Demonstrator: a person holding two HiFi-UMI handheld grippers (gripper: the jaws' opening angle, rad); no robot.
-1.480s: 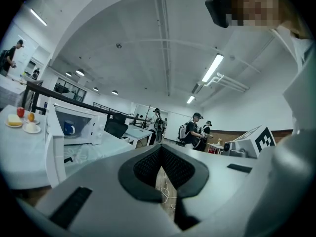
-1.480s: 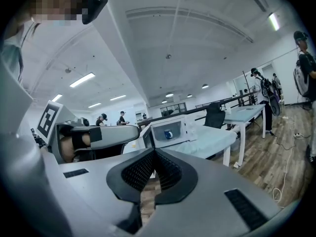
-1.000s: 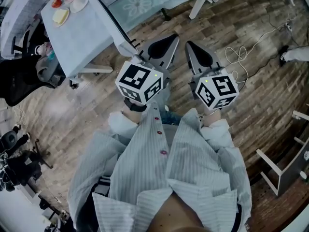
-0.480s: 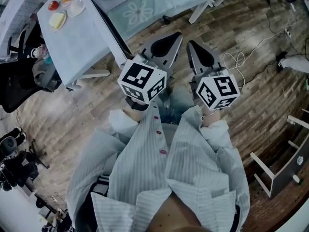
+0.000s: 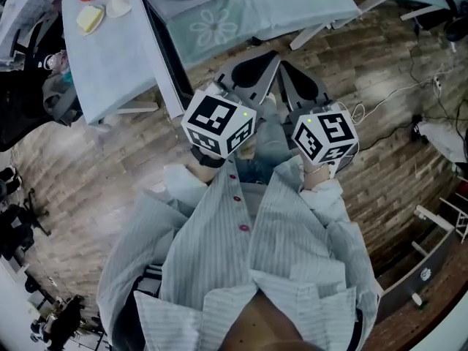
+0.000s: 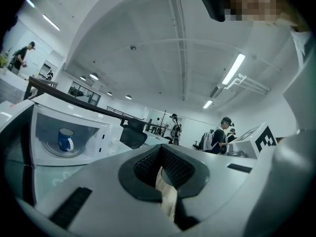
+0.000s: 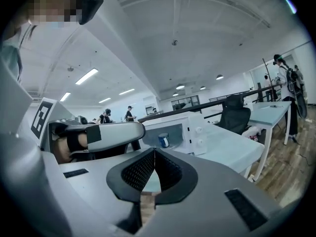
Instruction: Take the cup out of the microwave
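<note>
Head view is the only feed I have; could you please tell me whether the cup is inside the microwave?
Observer: Yes, the left gripper view shows a blue cup standing upright inside the microwave.
Operator: Thank you. Is the left claw holding anything?
Observer: No, the left claw is shut, tips together, with nothing between them.
Operator: And the right one, please?
Observer: The right claw is likewise shut and empty.
</note>
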